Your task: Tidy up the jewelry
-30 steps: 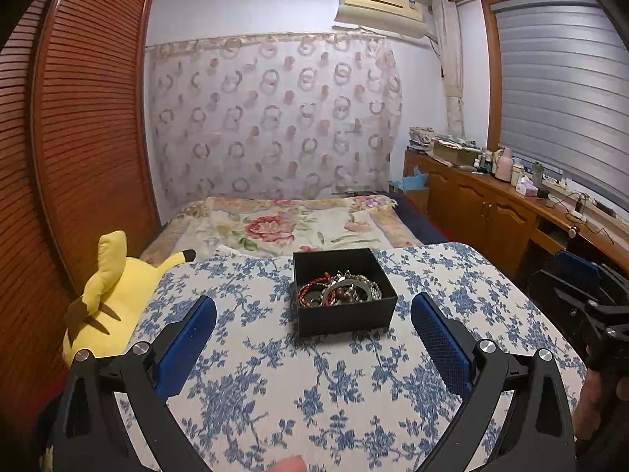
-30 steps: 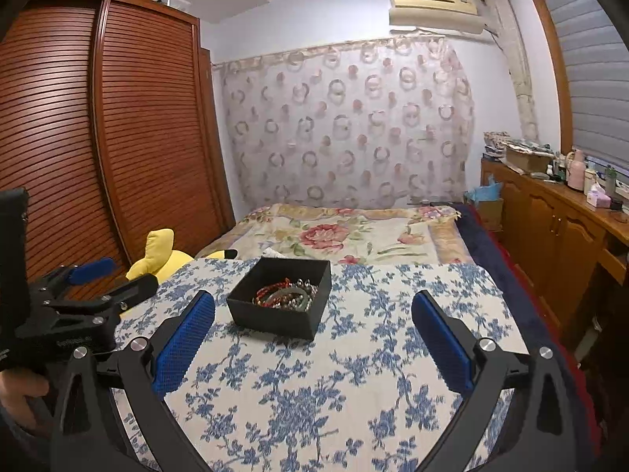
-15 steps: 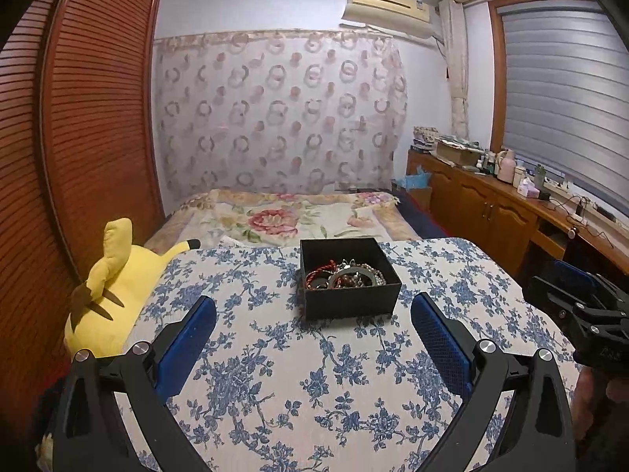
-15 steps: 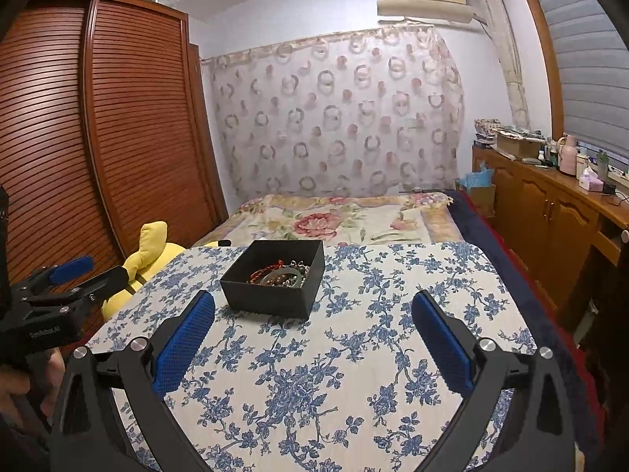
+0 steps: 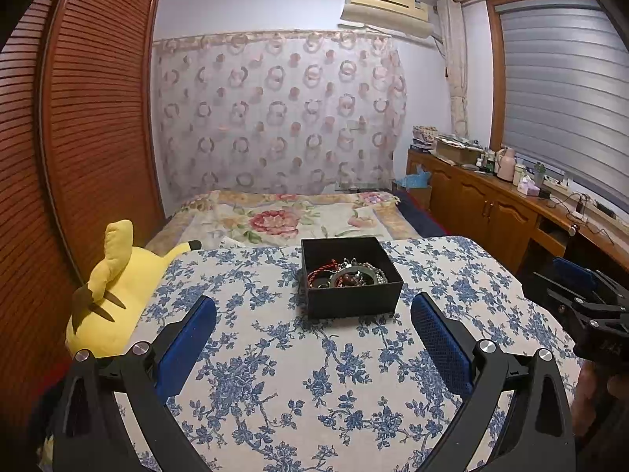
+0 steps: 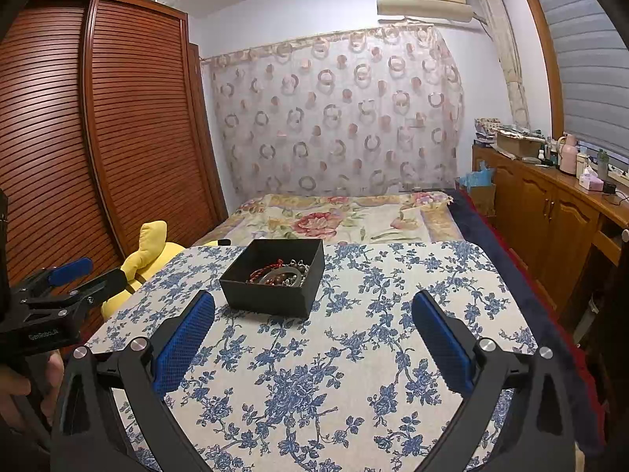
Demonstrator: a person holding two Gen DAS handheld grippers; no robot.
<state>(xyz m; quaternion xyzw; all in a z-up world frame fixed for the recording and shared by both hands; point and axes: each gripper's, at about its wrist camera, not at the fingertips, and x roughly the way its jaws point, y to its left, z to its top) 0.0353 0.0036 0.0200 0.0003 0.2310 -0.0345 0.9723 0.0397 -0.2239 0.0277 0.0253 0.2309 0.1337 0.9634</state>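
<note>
A black open box [image 5: 351, 301] stands on the far middle of a table covered in blue-flowered cloth [image 5: 314, 377]. Inside it a tangle of jewelry [image 5: 346, 275] shows red cord, a dark bangle and pale beads. My left gripper [image 5: 313, 306] hovers open just short of the box, its blue pads empty. In the right wrist view the box [image 6: 271, 301] with its jewelry [image 6: 281, 273] sits left of centre, and my right gripper [image 6: 313, 301] is open and empty, near its right front corner. Each gripper also shows at the other view's edge: left [image 6: 67, 275], right [image 5: 578, 287].
A yellow plush toy [image 5: 118, 287] leans against the table's left edge. Behind the table lies a bed with a flowered cover [image 5: 283, 220]. A slatted wooden wardrobe [image 5: 78, 137] fills the left side. A wooden sideboard [image 5: 491, 204] with small items runs along the right.
Both views have drifted slightly, with a little more of the tablecloth showing before the box. The box has not moved on the table, and both grippers have stayed open.
</note>
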